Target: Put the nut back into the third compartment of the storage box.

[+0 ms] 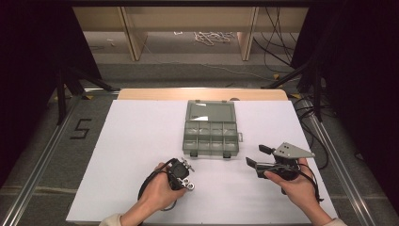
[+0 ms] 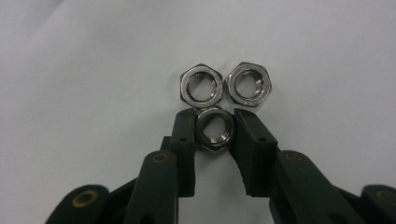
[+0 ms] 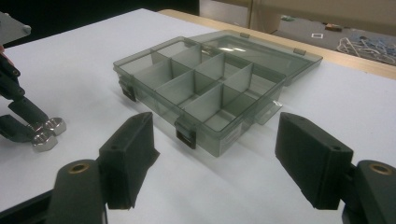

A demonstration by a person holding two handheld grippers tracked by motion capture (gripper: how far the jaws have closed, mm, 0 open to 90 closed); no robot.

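Observation:
Three steel hex nuts lie in a cluster on the white table sheet. In the left gripper view, one nut (image 2: 214, 132) sits between my left gripper's (image 2: 214, 115) pads, which touch its two sides; the other two nuts (image 2: 201, 86) (image 2: 249, 84) lie just beyond the fingertips. From above, the left gripper (image 1: 187, 182) points down at the nuts (image 1: 190, 186) near the table's front. My right gripper (image 1: 256, 156) hovers at the front right, open and holding nothing. A smoky clear compartment box (image 1: 210, 153) lies open at the table's middle, its compartments bare.
The right gripper view looks past its open jaws (image 3: 215, 161) at the box (image 3: 140, 81), with the left gripper (image 3: 18, 119) and nuts (image 3: 46, 133) at the left. The box lid (image 1: 210, 112) lies flat behind. Cables and shelving stand beyond the table's far edge (image 1: 202, 93).

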